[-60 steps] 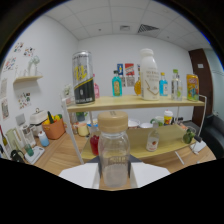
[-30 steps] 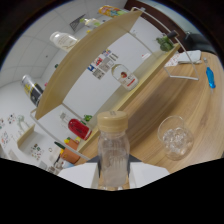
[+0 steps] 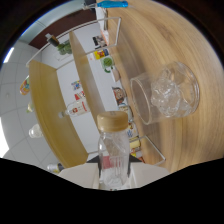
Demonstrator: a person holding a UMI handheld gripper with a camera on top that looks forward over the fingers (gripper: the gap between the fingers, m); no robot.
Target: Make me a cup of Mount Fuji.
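A clear plastic bottle (image 3: 114,152) with a tan cap stands up between my fingers, and my gripper (image 3: 114,175) is shut on its body. The pale fingers (image 3: 75,174) show on either side of the bottle's base. The whole view is rolled far over, so the bottle is tipped sideways relative to the table. Just beyond the cap and off to one side, a clear glass (image 3: 167,92) filled with ice cubes rests on the wooden table (image 3: 200,155). The bottle's cap is on, and it lies close to the glass's rim without touching it.
A two-level wooden shelf (image 3: 85,95) with a white wire frame runs behind the glass, holding several bottles and small cartons. A blue tool (image 3: 112,4) lies on the table far beyond the glass. A white wall is behind the shelf.
The gripper has rolled steadily with the bottle held in it, from upright facing the shelf to roughly on its side. The glass of ice has come closer to the bottle's cap.
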